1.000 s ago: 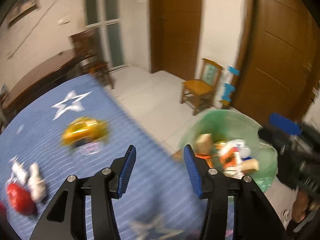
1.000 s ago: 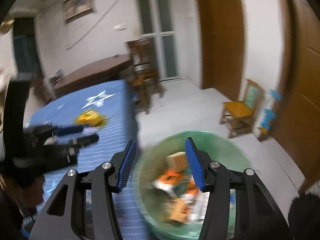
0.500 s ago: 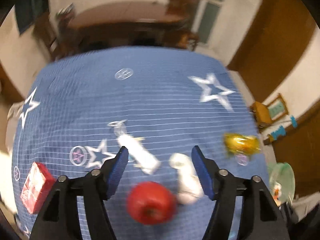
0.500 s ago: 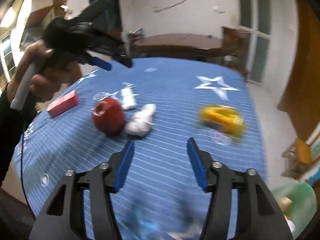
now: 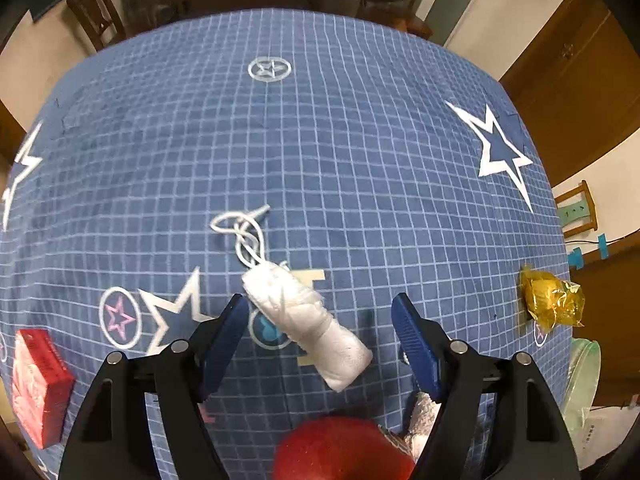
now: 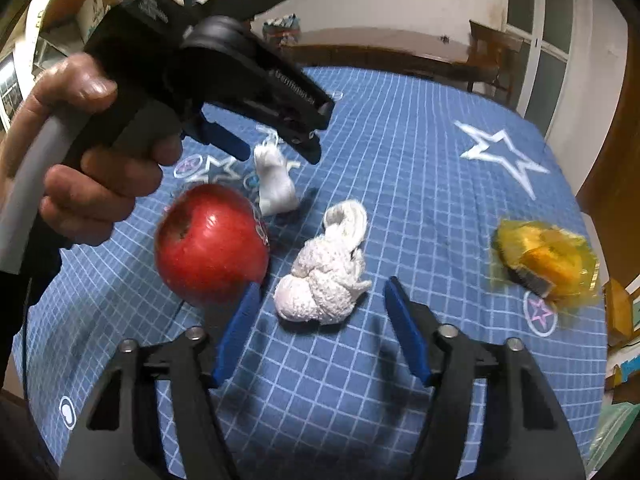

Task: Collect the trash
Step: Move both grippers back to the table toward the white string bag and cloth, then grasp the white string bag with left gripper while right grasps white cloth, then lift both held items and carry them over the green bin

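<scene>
A blue checked cloth [image 5: 360, 152] printed with white stars covers the desk, with dark wooden furniture and pale walls behind it. In the left wrist view, the left gripper [image 5: 316, 338] points steeply down over a white rolled bandage [image 5: 306, 318] with a loose string [image 5: 244, 232] trailing away on its far side; the roll lies slantwise on the cloth between the blue pads, nearer the left one, and the jaws stand wide apart with neither pad pressing on it. A red apple [image 5: 344, 452] sits at the near edge of that view, a red box [image 5: 38, 384] lies at the left, and a crumpled yellow wrapper [image 5: 552, 300] lies at the far right edge of the cloth. In the right wrist view, the right gripper [image 6: 318, 320] hovers over a crumpled white wad [image 6: 328, 280], possibly tissue or cloth, which lies between the pads and just beyond their tips, untouched; these jaws are closing. The apple [image 6: 212, 244] sits just left of the wad, close to the left pad. A hand [image 6: 84, 160] holds the left gripper farther back on the left, above the bandage. The yellow wrapper [image 6: 548, 256] lies well apart to the right.
</scene>
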The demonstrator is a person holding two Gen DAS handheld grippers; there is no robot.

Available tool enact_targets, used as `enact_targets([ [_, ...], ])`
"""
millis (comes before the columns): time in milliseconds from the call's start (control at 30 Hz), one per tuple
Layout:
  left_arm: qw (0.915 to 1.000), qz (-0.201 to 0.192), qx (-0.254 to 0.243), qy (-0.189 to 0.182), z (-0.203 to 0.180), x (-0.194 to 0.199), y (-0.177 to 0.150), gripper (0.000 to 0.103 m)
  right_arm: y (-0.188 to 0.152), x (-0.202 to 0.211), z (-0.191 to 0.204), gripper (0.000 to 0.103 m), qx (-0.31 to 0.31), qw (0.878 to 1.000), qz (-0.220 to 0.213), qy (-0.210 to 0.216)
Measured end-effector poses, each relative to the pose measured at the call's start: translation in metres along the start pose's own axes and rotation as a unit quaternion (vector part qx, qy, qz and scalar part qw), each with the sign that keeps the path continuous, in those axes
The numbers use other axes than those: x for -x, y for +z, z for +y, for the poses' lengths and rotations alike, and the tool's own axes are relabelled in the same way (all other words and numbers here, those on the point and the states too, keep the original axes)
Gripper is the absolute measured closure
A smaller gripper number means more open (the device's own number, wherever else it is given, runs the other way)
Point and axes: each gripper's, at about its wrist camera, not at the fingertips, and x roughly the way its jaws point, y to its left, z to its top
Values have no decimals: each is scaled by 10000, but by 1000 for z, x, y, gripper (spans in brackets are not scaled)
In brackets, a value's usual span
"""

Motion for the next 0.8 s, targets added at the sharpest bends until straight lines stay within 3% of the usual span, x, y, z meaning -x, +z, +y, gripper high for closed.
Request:
enact_targets([
  [167, 9996, 108, -53, 252, 0, -16, -9, 55, -4, -16, -1, 61, -19, 9999, 144, 55],
  [267, 9999, 69, -87, 89, 0, -17, -8, 65, -7, -18, -3, 68, -119, 9998, 86, 118],
  [400, 9999, -40, -78, -145, 3, -9, -7, 67, -7, -5, -6, 71, -174, 9997, -47, 142],
  [567, 9982, -513, 46, -310, 16, 44, -9, 67, -12, 29, -8, 71, -256, 9992, -306, 64],
  [800, 9907, -1062, -633, -572, -39, 114, -34, 67, -25, 101, -23, 71, -362, 9954, -873, -167],
])
